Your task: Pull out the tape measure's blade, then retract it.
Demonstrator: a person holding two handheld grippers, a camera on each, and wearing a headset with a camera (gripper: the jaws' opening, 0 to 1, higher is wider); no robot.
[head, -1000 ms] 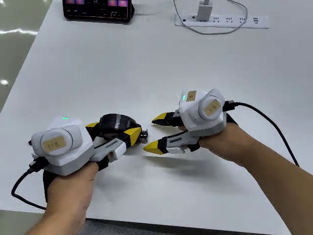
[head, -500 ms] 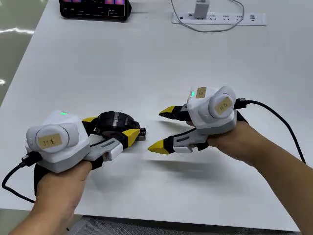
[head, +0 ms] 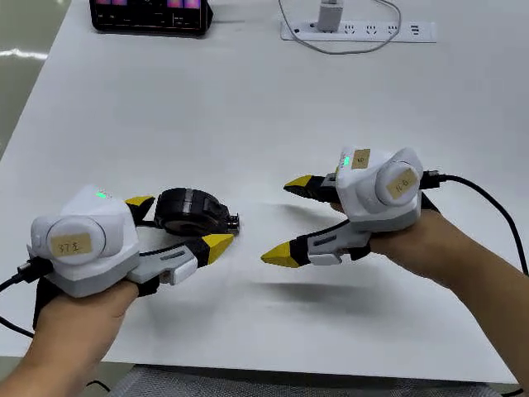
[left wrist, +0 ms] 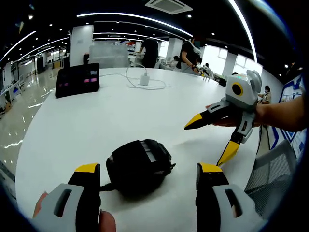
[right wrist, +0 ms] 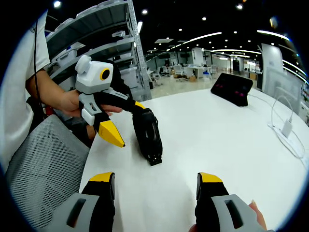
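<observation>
L gripper (head: 179,222) opened off tape measure (head: 192,211); far jaw part-hidden.

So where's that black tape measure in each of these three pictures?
Head view: tape measure at lower left, on the white table.
Left gripper view: tape measure at bottom centre.
Right gripper view: tape measure just left of centre.
Shared landmark: the dark screen at the table's far edge.
</observation>
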